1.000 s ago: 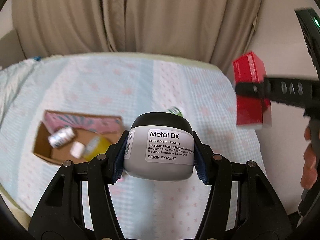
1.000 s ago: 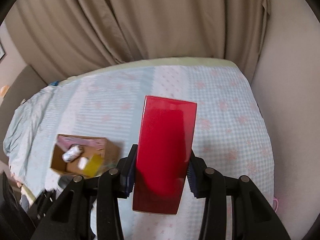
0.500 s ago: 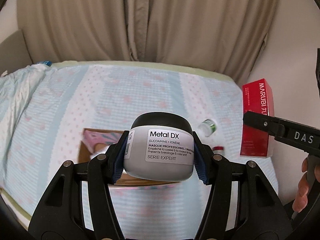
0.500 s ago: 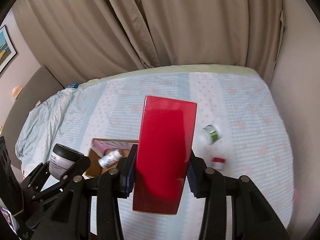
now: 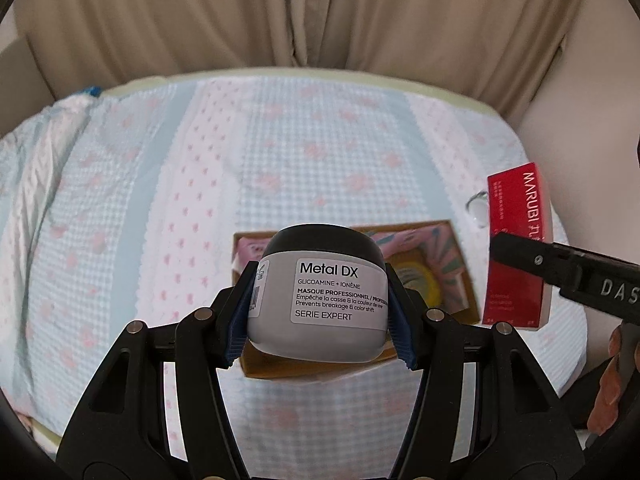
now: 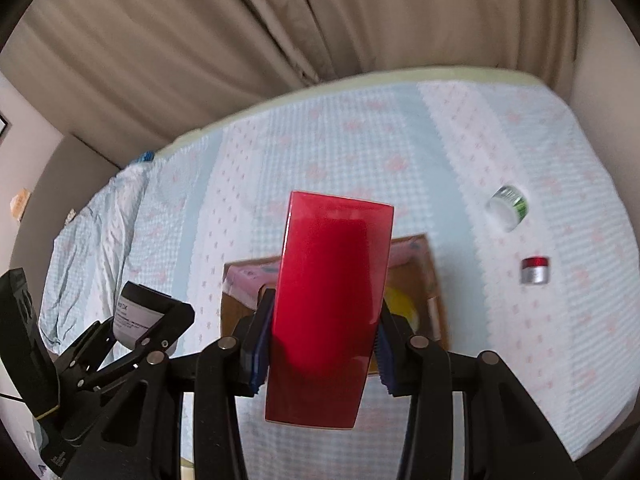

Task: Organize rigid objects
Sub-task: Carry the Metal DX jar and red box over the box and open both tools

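Note:
My left gripper (image 5: 320,316) is shut on a grey jar with a black lid (image 5: 320,296), labelled Metal DX, held above the near part of a cardboard box (image 5: 464,280) on the bed. My right gripper (image 6: 320,352) is shut on a tall red box (image 6: 328,312), held upright over the same cardboard box (image 6: 432,280). The red box also shows at the right of the left wrist view (image 5: 516,240). The jar shows at the left of the right wrist view (image 6: 136,312). Inside the cardboard box lie a pink packet (image 5: 416,236) and a yellow item (image 5: 416,280).
On the bed to the right of the cardboard box lie a white bottle with a green label (image 6: 508,204) and a small red-lidded jar (image 6: 535,270). The bed cover (image 5: 160,208) is pale blue with pink flowers. Beige curtains (image 5: 320,12) hang behind. A wall stands at the right.
Both grippers have moved in over the cardboard box with their loads. The box now lies right behind the jar and the red box.

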### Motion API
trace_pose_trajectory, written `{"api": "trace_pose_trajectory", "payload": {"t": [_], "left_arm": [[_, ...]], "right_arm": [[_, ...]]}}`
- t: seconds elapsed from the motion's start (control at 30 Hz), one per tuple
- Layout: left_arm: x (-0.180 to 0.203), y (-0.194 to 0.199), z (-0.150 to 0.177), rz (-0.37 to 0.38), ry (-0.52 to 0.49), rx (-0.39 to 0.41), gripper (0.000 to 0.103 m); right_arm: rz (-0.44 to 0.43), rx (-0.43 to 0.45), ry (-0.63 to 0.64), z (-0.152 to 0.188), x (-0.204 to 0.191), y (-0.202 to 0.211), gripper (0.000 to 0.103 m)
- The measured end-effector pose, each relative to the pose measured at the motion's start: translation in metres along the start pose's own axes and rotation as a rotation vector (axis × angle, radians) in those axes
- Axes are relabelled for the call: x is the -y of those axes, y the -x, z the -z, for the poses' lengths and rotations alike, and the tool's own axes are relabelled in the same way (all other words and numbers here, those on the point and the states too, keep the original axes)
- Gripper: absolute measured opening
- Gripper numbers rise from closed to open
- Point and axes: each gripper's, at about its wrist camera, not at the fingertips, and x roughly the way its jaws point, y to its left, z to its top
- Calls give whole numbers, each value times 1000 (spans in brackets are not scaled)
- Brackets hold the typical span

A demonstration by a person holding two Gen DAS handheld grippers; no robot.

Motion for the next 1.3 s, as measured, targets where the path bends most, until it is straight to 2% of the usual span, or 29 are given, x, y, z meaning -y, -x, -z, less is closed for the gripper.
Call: {"api": "trace_pose_trajectory", "payload": {"t": [0.3,0.53,0.63,0.8,1.0,1.03,1.07,1.1,1.13,1.2,1.23,1.3], "left_arm": [[-31,-83,11,0,41,-141,54],[-29,-139,27,-9,4,-257,54],[-23,-162,39,0,-33,-333,55],[-12,-178,53,-2,-106,-396,55],[-2,-173,55,-13,-172,-381,56],[-1,-171,54,-5,-178,-374,67],[1,-166,51,13,-184,-365,94],[2,-163,50,22,-191,-355,103],[3,-158,49,30,-199,-341,103],[5,-152,49,38,-218,-332,103],[6,-150,50,33,-222,-333,103],[4,-147,53,33,-216,-337,103]], "right_arm": [[15,-165,41,-2,-8,-92,40],[7,-296,41,0,4,-161,40],[16,-343,27,3,13,-183,40],[12,-398,5,8,22,-202,40],[11,-440,7,6,24,-211,41],[19,-441,10,5,25,-211,41],[21,-444,11,4,25,-212,45],[17,-446,5,3,26,-212,53],[6,-436,-8,1,28,-210,58],[-27,-368,-39,-4,32,-199,96],[-32,-349,-50,-6,34,-195,102],[-41,-308,-64,-9,38,-184,103]]}}
